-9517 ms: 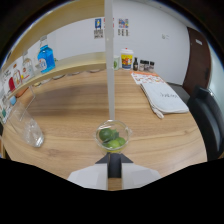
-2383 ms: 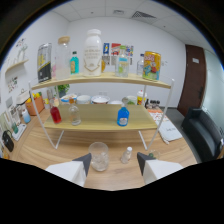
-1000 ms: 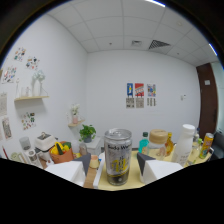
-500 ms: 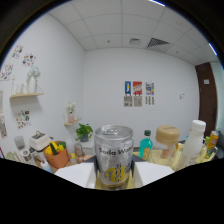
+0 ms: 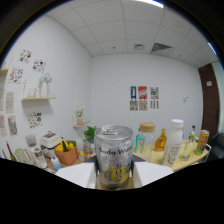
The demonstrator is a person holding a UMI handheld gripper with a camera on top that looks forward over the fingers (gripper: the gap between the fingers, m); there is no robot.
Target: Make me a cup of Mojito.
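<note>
One silver soda water can (image 5: 114, 156), lettered "Soda Water" with a yellow patch low on its label, was found upright between the two white fingers of the gripper (image 5: 114, 176), filling the space between them. The left finger (image 5: 75, 175) and the right finger (image 5: 152, 174) were seen close against the can's flanks, but whether both actually pressed on it could not be determined, since the contact lines were hidden by the can's own curve. The can's lower end was hidden behind the fingers. Beyond the can and to its right, a row of containers was counted on a pale shelf surface (image 5: 197, 156): one jar with a tan lid (image 5: 146, 136), one amber bottle (image 5: 160, 140), one tall white bottle (image 5: 174, 140), one small clear bottle (image 5: 191, 136) and one yellow can (image 5: 202, 141), five in all, standing near one another with narrow gaps. To the can's left, one orange bowl holding yellow fruit (image 5: 66, 152) was noted, with one small white appliance (image 5: 49, 141) just beside it and one green potted plant (image 5: 90, 134) behind. On the left wall, one small shelf (image 5: 39, 98) carrying a few small items was recorded, with several pictures pinned around it. Three posters (image 5: 143, 98) were counted on the far wall, and one dark door (image 5: 209, 107) stood at the right. Open room was observed above the can up to the tiled ceiling (image 5: 127, 32); at either side the neighbouring items stood near.
</note>
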